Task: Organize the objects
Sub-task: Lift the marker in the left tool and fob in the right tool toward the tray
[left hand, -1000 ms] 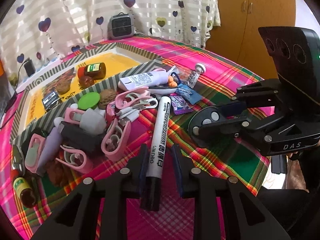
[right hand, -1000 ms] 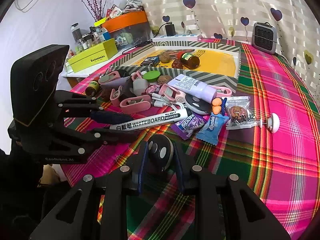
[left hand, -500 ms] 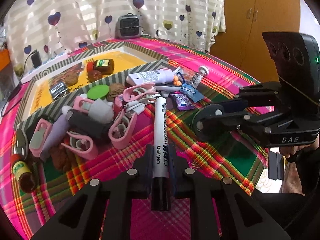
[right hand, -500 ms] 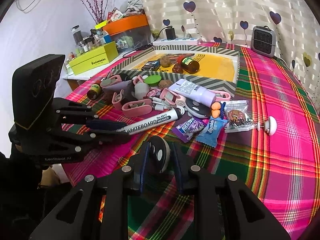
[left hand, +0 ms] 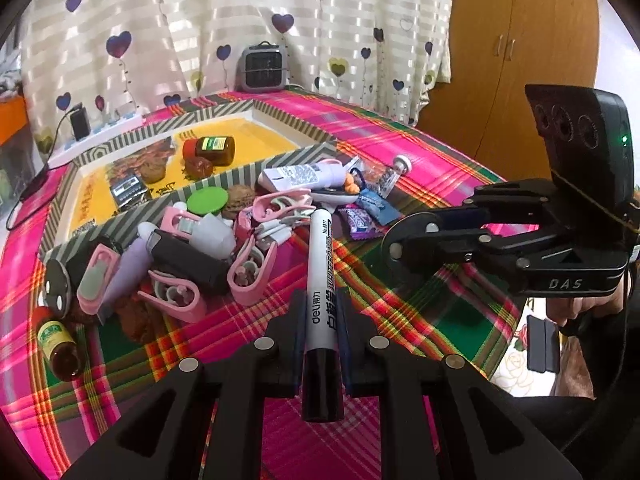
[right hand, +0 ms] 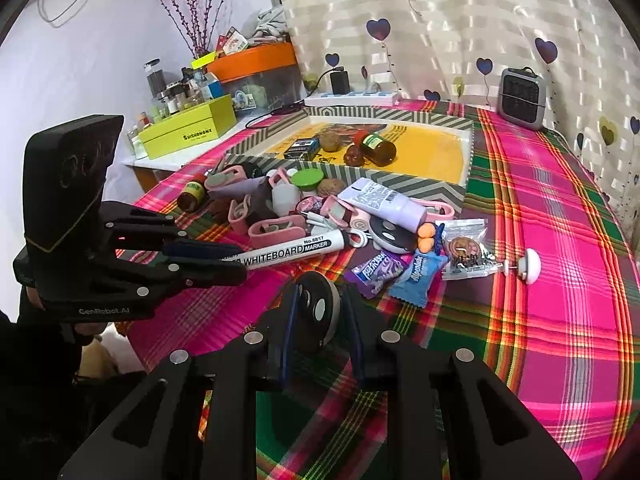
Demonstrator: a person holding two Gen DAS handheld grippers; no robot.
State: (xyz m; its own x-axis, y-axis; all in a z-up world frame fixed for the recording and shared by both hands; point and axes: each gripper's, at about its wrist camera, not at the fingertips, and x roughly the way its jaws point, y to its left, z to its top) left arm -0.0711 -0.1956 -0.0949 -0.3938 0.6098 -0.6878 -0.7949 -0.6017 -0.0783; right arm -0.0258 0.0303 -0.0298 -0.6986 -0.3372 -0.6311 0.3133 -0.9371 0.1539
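- Left gripper (left hand: 320, 312): jaws pinched on the whiteboard marker (left hand: 322, 280), gripping its white barrel near the black cap end; the marker's far tip points toward the heap of small items.
- Right gripper (right hand: 316, 312): jaws clamped on a round black disc (right hand: 316, 308) with white dots, held on edge above the plaid tablecloth (right hand: 540, 320).
- Pile: pink clips (left hand: 252, 268), a lavender tube (right hand: 384, 202), candy wrappers (right hand: 416, 276) and a green lid (left hand: 210, 200) lie crowded just in front of the zigzag-rimmed tray (right hand: 440, 188).
- Tray: yellow floor carrying a brown bottle (left hand: 212, 150) on its side and a few smaller items.
- Background: small grey heater (right hand: 522, 98) by the heart-print curtain (right hand: 440, 20).
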